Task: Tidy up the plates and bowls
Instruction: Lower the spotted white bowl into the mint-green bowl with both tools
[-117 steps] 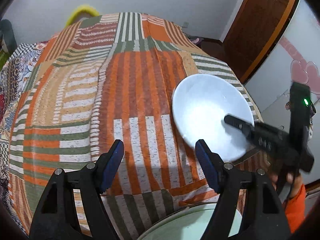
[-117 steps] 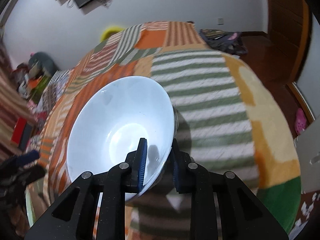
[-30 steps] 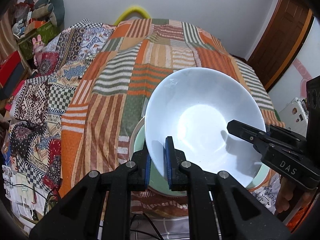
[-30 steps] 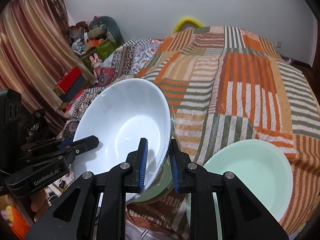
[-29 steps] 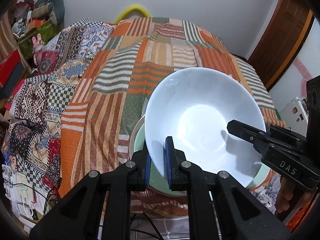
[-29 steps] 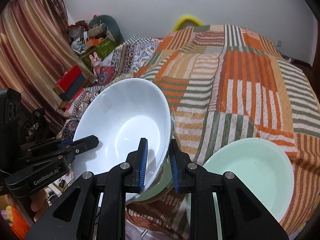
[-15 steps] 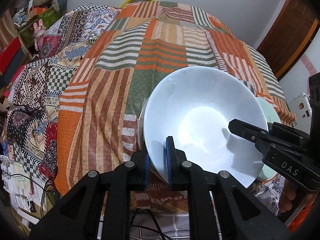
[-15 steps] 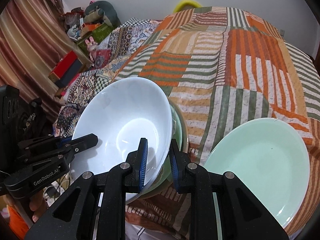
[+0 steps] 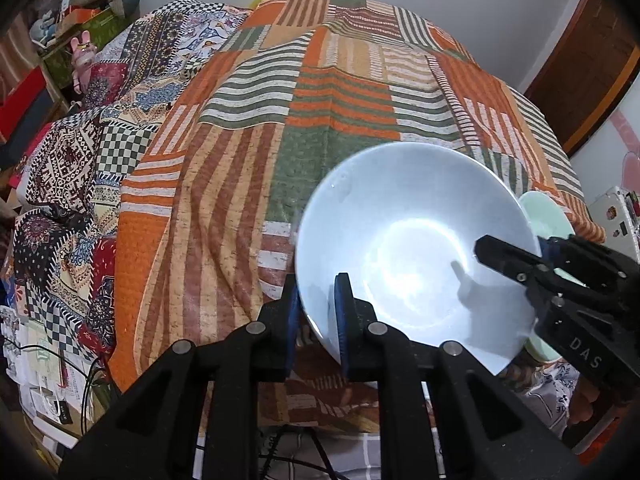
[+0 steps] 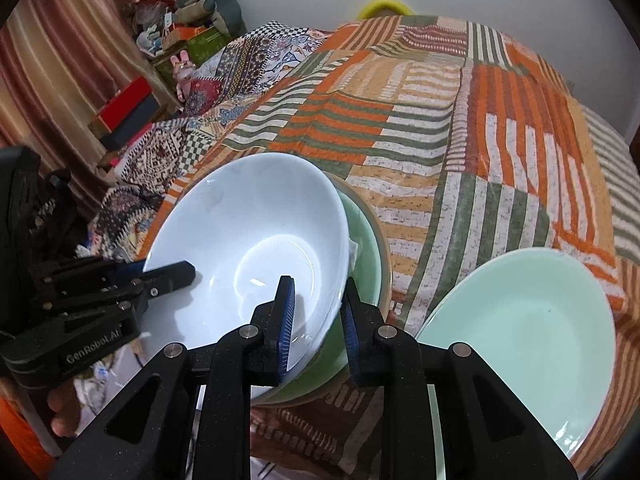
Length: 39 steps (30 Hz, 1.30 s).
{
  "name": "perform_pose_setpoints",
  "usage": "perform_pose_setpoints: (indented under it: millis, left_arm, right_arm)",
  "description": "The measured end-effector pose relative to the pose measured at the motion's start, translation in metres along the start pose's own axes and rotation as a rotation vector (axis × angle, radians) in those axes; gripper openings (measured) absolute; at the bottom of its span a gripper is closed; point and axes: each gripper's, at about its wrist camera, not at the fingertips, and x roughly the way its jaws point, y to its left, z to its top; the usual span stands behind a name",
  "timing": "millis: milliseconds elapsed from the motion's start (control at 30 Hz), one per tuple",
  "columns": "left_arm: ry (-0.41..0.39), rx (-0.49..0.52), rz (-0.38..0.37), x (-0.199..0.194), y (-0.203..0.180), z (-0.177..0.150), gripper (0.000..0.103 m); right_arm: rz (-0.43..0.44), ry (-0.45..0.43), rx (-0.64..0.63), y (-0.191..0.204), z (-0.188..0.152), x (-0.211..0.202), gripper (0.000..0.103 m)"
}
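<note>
A white bowl (image 9: 412, 240) is held by both grippers at the near edge of the bed. My left gripper (image 9: 316, 316) is shut on its near rim. My right gripper (image 10: 316, 320) has opened a little around the bowl's rim; it shows at the right in the left wrist view (image 9: 516, 256). The white bowl (image 10: 248, 248) sits inside a green bowl (image 10: 364, 256) that rests on the quilt. The left gripper (image 10: 168, 276) reaches in from the left in the right wrist view.
A pale green plate (image 10: 520, 336) lies on the quilt to the right of the bowls; its edge shows in the left wrist view (image 9: 544, 212). The striped patchwork quilt (image 9: 312, 120) covers the bed. Boxes and toys (image 10: 176, 40) stand at the far left.
The white bowl has come down into the green bowl. The right gripper's fingers have spread apart around the rim. The left gripper stays shut on the bowl.
</note>
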Motion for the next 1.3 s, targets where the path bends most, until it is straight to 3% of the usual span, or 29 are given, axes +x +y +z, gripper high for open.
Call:
perform_pose_setpoints:
  millis: [467,567,733,833,867,967,1000,1133,1300]
  left_arm:
    - [-0.008,-0.017,-0.046,-0.01,0.005,0.0,0.015]
    - [-0.037,-0.033,-0.071,-0.024,0.01,0.001,0.021]
    - [-0.091,-0.047,-0.077,-0.045,0.015,0.004,0.04]
    - [-0.109,-0.054,-0.079,-0.051,0.018,0.005,0.042]
    - [-0.111,-0.055,-0.079,-0.052,0.019,0.005,0.042]
    - [-0.108,-0.058,-0.084,-0.05,0.019,0.005,0.042]
    - [-0.104,-0.058,-0.085,-0.049,0.019,0.005,0.042]
    - [-0.086,-0.056,-0.094,-0.039,0.017,0.003,0.042]
    - [-0.041,-0.057,-0.105,-0.018,0.015,0.0,0.042]
  right_arm:
    - [-0.024,0.019,-0.059,0.002,0.005,-0.004,0.024]
    - [-0.024,0.015,-0.057,0.003,0.004,-0.005,0.024]
    - [-0.033,0.009,-0.067,0.004,0.004,-0.005,0.024]
    - [-0.044,0.006,-0.071,0.006,0.003,-0.006,0.024]
    - [-0.067,-0.014,-0.077,0.007,0.003,-0.01,0.027]
    - [-0.104,-0.109,-0.092,0.008,0.005,-0.028,0.056]
    - [-0.097,-0.132,-0.089,0.007,0.006,-0.034,0.061]
    - [-0.097,-0.146,-0.071,0.0,0.006,-0.041,0.062]
    - [-0.059,-0.101,-0.01,-0.013,-0.002,-0.029,0.062]
